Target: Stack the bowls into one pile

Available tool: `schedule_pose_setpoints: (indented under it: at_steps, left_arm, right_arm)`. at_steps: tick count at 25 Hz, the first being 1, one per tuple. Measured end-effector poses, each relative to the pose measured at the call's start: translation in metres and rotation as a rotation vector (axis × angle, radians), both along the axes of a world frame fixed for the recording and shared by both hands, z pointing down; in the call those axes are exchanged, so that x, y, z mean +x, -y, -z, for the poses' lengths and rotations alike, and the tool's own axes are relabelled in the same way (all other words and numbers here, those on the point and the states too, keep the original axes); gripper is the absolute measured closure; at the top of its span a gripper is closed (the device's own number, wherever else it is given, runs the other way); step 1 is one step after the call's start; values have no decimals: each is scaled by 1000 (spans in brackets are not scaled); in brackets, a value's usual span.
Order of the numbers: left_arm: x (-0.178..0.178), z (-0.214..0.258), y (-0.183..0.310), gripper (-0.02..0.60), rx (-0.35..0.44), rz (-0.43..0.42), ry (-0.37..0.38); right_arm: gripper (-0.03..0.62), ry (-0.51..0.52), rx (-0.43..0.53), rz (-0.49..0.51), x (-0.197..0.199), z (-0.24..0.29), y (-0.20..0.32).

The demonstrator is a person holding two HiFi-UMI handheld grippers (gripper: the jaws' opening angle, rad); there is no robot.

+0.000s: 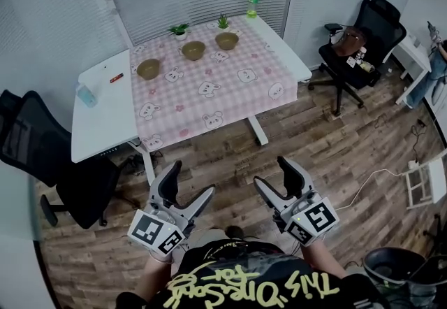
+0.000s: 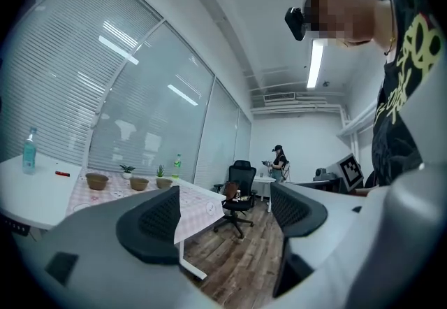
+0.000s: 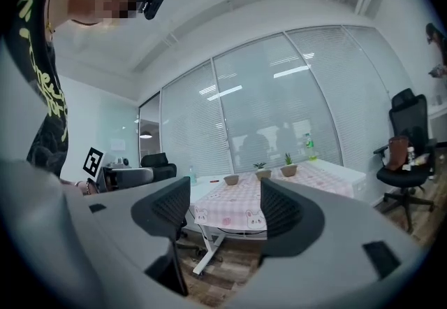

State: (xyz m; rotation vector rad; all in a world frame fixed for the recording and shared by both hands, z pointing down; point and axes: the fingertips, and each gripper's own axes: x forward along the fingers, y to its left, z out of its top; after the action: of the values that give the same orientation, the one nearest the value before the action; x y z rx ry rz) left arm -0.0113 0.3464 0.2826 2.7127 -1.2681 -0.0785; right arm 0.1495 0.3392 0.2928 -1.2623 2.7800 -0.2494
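A: Bowls, three of them, brown, in a row along the far side of the pink tablecloth (image 1: 209,101). That's the left bowl (image 1: 148,68), the middle bowl (image 1: 193,49) and the right bowl (image 1: 227,40), each standing apart from its neighbour, none nested yet.

B: And nobody's near them! The left gripper (image 1: 190,182) and the right gripper (image 1: 274,175) hang low in front of the person's waist, well short of the tablecloth's near edge, over the wood floor (image 1: 314,140).

A: Jaws? Both pairs are spread wide with nothing between them. Each gripper view looks straight through the gap at the room and the tablecloth beyond.

B: The pose is symmetrical: both grippers side by side, jaws pointing forward toward the tablecloth, marker cubes back by the wrists.

A: So the step in hand, I'd say, is the approach. Walk up to the near edge, then reach across.

B: To do it well, pick an end bowl and pinch its rim, one jaw inside, one outside. Lift it clear before carrying it over its neighbour, then lower it centred so it nests rather than tips.

A: Mind the two small potted plants (image 1: 179,30) just behind the row, at the tablecloth's far edge. A wide swing could clip them.
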Motion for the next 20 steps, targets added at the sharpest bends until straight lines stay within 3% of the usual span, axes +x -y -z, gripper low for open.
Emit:
schedule_pose_setpoints:
  at_steps: [7,20]
  left_arm:
    - [15,6,3,183,23,-31,-5]
    - [0,1,1,183,14,4,1]
  right_arm:
    - [296,-6,-16,21,-1,-2,-4]
    - [296,2,8,38,-6,1,4]
